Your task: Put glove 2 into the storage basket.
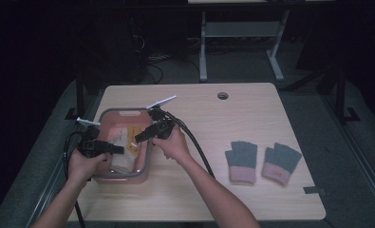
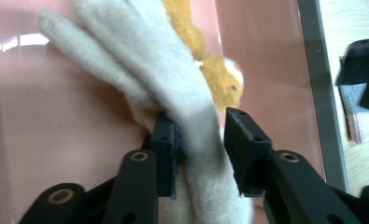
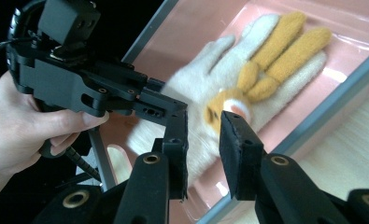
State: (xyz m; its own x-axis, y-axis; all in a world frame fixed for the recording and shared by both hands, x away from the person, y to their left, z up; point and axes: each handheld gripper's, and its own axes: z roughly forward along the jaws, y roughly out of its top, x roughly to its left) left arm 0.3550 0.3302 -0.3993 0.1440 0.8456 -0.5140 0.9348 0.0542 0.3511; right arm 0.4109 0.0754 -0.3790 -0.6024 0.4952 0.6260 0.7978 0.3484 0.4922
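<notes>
A pink tray (image 1: 126, 110) with a grey rim stands on the left of the table. In it lies a fuzzy white glove (image 3: 205, 70) with a yellow-orange piece (image 3: 285, 46) on top. My left gripper (image 1: 121, 149) reaches into the tray from the left. In the left gripper view the glove's cuff (image 2: 205, 140) runs between the left gripper (image 2: 201, 135); one pad (image 2: 166, 149) touches it and the other stands a little off, so the jaws are open. My right gripper (image 3: 203, 149) hovers open over the glove with nothing between its pads, close to the left gripper (image 3: 102, 88).
Two grey gloves with pink cuffs (image 1: 242, 160) (image 1: 280, 162) lie flat on the right half of the wooden table (image 1: 209, 118). A cable hole (image 1: 222, 95) sits near the far edge. The right gripper's cable (image 1: 199, 152) trails back across the table.
</notes>
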